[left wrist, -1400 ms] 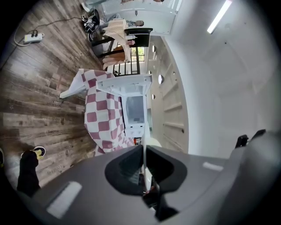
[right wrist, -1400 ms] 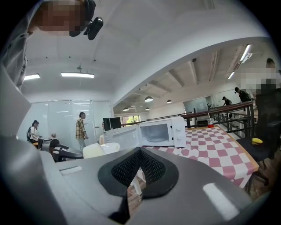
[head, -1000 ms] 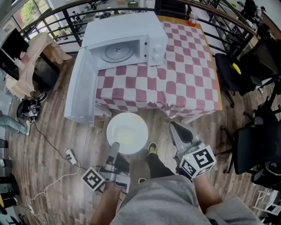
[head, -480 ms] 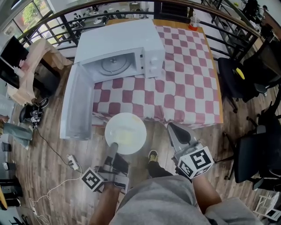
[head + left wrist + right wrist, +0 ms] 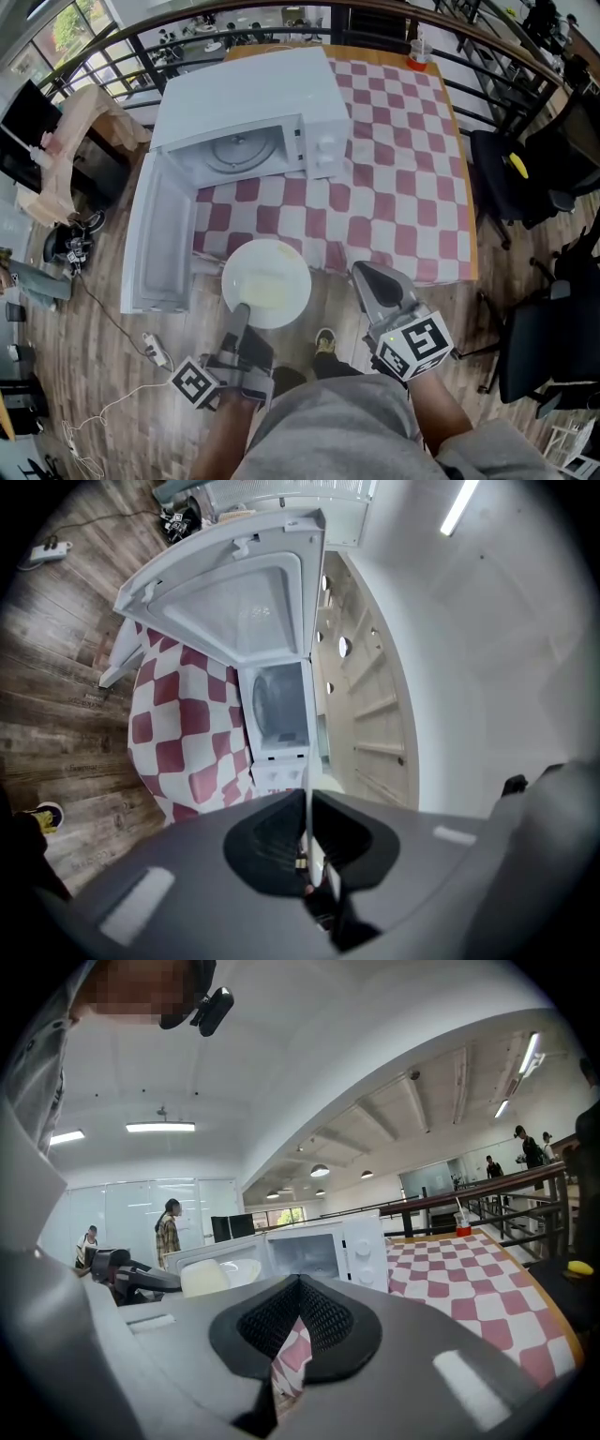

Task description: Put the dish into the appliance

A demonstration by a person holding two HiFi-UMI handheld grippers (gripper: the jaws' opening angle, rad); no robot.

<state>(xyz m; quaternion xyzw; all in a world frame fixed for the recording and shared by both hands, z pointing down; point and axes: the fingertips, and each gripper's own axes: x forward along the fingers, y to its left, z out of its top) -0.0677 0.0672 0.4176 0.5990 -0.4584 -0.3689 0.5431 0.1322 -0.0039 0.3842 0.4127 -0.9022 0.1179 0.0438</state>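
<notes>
Left gripper pinches the near rim of the dish, held flat just short of the microwave. Its open mouth lies ahead, door swung left. Right gripper, closed and empty, hangs further right.

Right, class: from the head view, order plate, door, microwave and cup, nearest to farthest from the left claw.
1. Plate, in the left claw.
2. Door, open, at left.
3. Microwave, on the table.
4. Cup, far table corner.
</notes>
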